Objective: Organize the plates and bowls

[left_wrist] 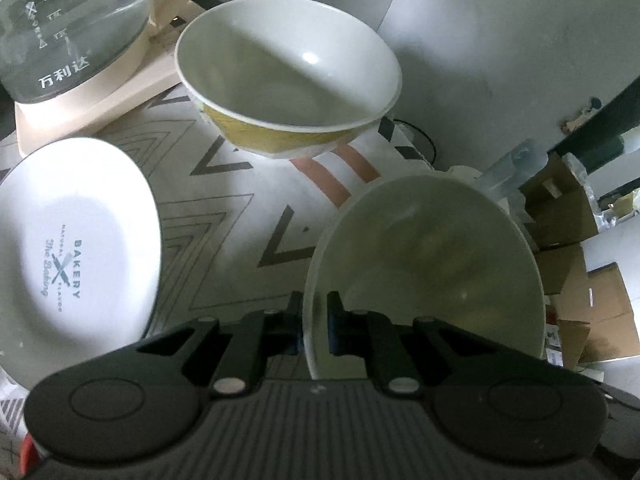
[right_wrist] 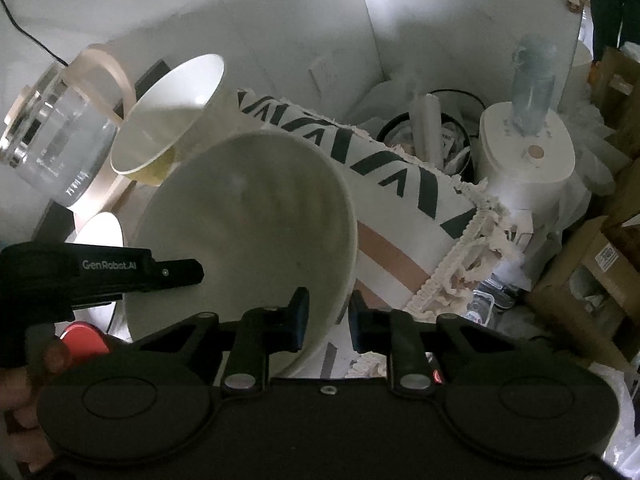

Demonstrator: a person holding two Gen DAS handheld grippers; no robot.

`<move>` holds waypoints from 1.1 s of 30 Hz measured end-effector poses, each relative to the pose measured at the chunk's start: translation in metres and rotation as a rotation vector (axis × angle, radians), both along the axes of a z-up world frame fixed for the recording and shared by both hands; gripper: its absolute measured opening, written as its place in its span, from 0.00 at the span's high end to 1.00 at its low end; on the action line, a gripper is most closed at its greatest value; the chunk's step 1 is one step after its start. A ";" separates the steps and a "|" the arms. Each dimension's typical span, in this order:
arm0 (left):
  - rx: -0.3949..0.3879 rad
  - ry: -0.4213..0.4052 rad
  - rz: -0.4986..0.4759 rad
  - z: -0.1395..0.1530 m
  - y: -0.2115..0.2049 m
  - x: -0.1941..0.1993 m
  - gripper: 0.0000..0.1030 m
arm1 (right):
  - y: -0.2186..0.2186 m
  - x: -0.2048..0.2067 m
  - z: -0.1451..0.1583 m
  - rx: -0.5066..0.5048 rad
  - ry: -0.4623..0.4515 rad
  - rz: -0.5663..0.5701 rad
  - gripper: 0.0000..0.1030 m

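Chevron-patterned cloth (left_wrist: 224, 216) over worktop; left fingers (left_wrist: 315, 322) clamped on pale bowl (left_wrist: 432, 264) rim, right fingers (right_wrist: 329, 320) narrowly parted astride opposite rim.

near bowl (left_wrist: 432, 264): I read glazed ceramic, off-white, smooth, dull sheen in the shade; rim sits between my left tool's pads
far bowl (left_wrist: 288, 80): glossy white glaze inside, one sharp highlight; matt yellow patterned band outside
plate (left_wrist: 72, 248): glossy white ceramic, grey print on it, left of my left tool
kettle (left_wrist: 68, 20): clear glass jug, smooth, white printed marks; beige plastic base and handle, satin
cloth (left_wrist: 224, 208): woven fabric, matt, chevron print; fringed rough edge in right view
left gripper (left_wrist: 314, 326): matt black plastic, ribbed housing, bare metal pivot pins
boxes (right_wrist: 592, 280): brown cardboard, matt, right of my right tool
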State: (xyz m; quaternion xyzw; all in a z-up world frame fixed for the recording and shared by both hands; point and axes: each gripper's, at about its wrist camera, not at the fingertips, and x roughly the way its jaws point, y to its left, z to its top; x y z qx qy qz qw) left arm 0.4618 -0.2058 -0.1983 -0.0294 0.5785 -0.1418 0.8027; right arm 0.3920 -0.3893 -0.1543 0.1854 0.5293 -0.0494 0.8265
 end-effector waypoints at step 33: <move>-0.056 -0.162 0.307 0.103 0.046 -0.042 0.91 | 0.016 0.022 0.076 0.036 -0.196 0.249 0.80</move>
